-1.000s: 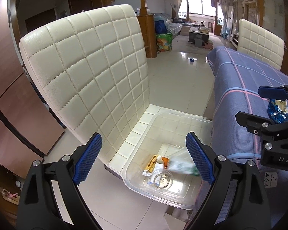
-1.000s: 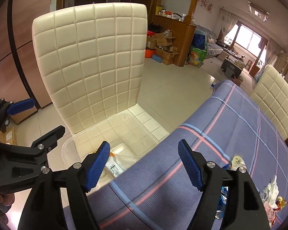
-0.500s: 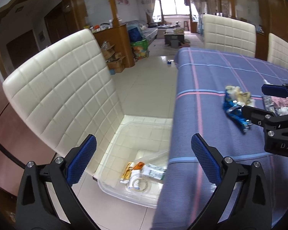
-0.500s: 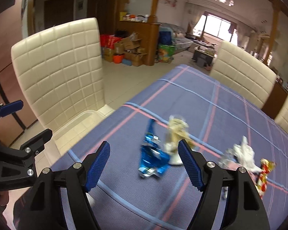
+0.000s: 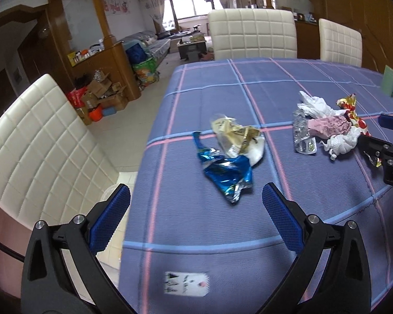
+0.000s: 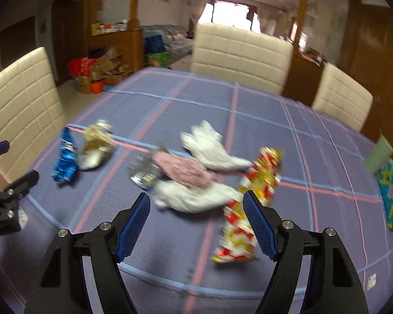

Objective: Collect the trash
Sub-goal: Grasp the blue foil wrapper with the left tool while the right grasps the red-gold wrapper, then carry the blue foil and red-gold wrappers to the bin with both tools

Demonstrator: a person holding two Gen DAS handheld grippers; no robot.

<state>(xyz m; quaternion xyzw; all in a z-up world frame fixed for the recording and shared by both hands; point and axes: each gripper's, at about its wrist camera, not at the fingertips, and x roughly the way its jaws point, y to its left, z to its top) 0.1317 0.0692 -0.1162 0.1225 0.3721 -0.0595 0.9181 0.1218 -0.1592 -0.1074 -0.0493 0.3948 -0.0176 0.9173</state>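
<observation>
Both jaws stand open with nothing between them: the left gripper (image 5: 196, 204), whose jaws have just been opening wide, hangs over the table edge near the blue wrapper (image 5: 226, 172), and the right gripper (image 6: 196, 217) hangs over the white tissue (image 6: 196, 198) and the red and gold wrapper (image 6: 251, 196). All the trash lies on the table (image 5: 275, 86), which is the biggest thing here and wears a soft woven cloth, purple-blue with pink and pale blue lines. Four-sided cream chairs (image 5: 39, 146) with puffy stitched squares stand around it. Next in size comes the right-hand heap: that long shiny red and gold wrapper, two crumpled white tissues, a wrinkly pink wad (image 6: 183, 168) and a small silvery pill sheet (image 6: 144, 174), all touching or just beside each other. Then the left-hand pair, the crinkly blue wrapper touching a gold and white packet (image 5: 235, 136). What could go wrong? I think the foil wrappers are thin and slippery, so a pinch might slide off or just push them along the cloth. The tissues are light and floppy (a bit may tear or dangle and drop). Things in the heap touch, so grabbing one could drag another off the table edge. The jaws could also snag the cloth and pull it into folds. The right view is blurry, so small bits are hard to tell.
</observation>
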